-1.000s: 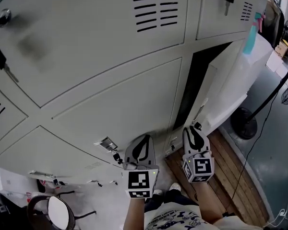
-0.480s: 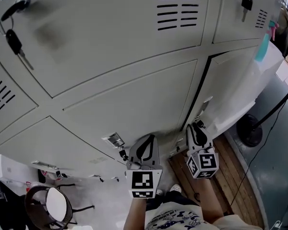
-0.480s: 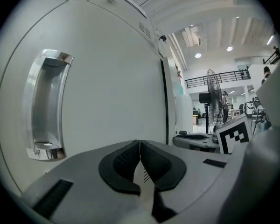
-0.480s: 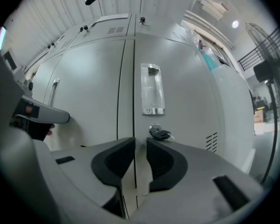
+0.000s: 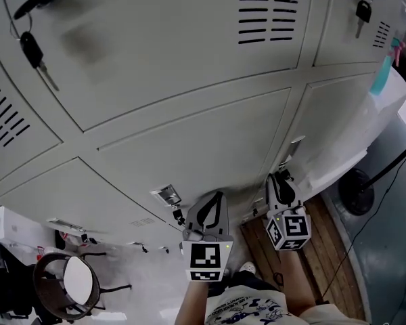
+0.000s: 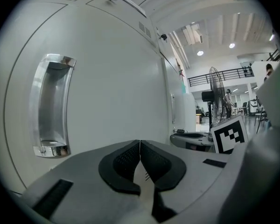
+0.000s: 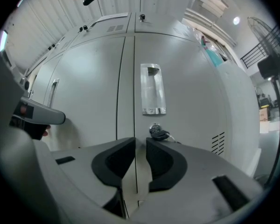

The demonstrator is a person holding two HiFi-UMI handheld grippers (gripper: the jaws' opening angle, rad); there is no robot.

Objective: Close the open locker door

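The grey locker door at the right of the lower row lies flush or almost flush with its frame; only a thin dark seam shows at its left edge. In the right gripper view this door fills the middle, with a recessed metal handle and a key in the lock. My right gripper points level at the door near the seam. Its jaws have just been closing; a narrow gap is left and nothing is between them. My left gripper is shut and empty, in front of the neighbouring door's handle.
Keys hang from upper lockers. A standing fan's round base sits on the floor at the right, beside wooden boards. A round stool stands at the lower left. A turquoise tag hangs on the locker's right side.
The dark opening left of the door has narrowed to a thin seam as the door swung shut. The right gripper followed the door. The left gripper hardly moved.
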